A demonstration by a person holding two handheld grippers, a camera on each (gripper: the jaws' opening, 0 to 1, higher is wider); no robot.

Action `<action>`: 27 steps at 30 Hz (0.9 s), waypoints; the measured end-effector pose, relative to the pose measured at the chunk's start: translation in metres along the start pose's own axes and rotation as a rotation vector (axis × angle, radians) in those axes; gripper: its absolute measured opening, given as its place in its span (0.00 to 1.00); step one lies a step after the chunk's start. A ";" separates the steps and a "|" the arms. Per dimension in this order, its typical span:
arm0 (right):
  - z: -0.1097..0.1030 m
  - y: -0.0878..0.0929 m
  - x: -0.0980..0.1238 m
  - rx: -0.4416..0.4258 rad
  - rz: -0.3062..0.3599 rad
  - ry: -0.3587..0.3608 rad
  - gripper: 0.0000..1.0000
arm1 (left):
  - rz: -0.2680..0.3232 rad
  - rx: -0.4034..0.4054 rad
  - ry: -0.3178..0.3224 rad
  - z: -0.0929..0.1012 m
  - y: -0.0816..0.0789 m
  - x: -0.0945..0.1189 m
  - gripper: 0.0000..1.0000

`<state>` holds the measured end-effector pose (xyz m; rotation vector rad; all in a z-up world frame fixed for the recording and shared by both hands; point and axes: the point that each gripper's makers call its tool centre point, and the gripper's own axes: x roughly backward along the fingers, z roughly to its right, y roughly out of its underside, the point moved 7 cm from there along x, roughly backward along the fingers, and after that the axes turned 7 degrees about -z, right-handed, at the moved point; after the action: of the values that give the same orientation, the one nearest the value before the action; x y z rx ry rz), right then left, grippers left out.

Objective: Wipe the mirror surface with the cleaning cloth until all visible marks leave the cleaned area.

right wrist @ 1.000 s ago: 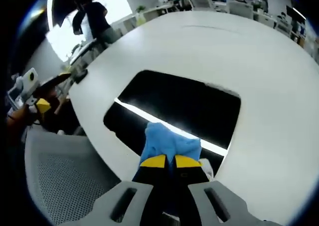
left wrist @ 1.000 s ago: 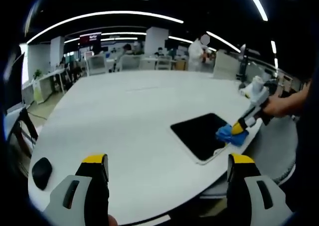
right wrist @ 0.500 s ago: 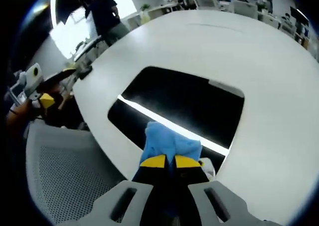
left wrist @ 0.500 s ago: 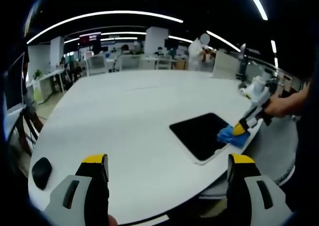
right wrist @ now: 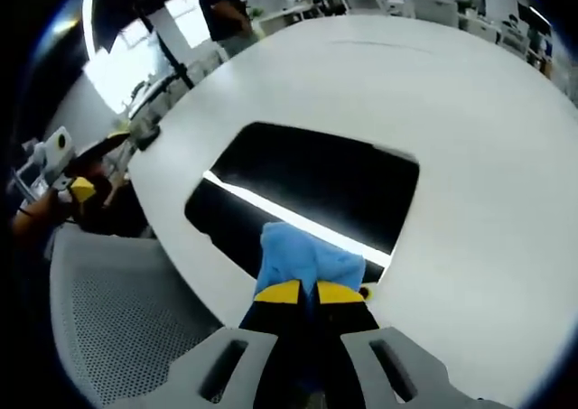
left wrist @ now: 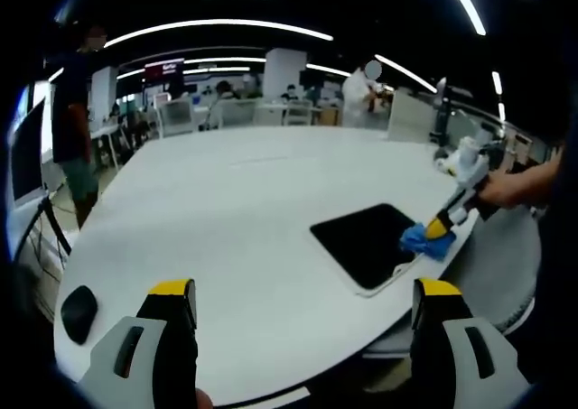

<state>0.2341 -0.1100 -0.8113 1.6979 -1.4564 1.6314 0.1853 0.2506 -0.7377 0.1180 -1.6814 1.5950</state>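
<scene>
A dark rectangular mirror lies flat on the white table, reflecting a bright ceiling strip. My right gripper is shut on a blue cleaning cloth, which presses on the mirror's near edge. In the left gripper view that same gripper and the cloth sit at the mirror's right corner, held by a hand. My left gripper hangs open over the table's near edge, well left of the mirror, holding nothing. It also appears at the left of the right gripper view.
A black mouse-like object lies near the table's left edge. A grey mesh chair stands beside the table below the mirror. A person walks at the far left. Desks and chairs fill the office behind.
The right gripper with the cloth slid slightly along the mirror's near edge. A person has walked into view at the far left.
</scene>
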 end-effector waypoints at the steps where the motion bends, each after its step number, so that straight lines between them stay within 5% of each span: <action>1: 0.002 0.001 0.001 -0.003 0.000 0.005 0.00 | 0.000 0.000 0.001 0.000 0.000 -0.001 1.00; 16: 0.013 0.007 0.007 -0.071 0.008 0.040 0.00 | -0.004 -0.005 0.020 0.001 -0.004 -0.008 1.00; 27: 0.023 -0.012 0.001 -0.045 0.007 0.068 0.00 | -0.003 0.003 0.026 0.001 -0.002 -0.009 1.00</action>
<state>0.2557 -0.1249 -0.8117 1.5995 -1.4578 1.6314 0.1920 0.2449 -0.7418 0.1009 -1.6587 1.5902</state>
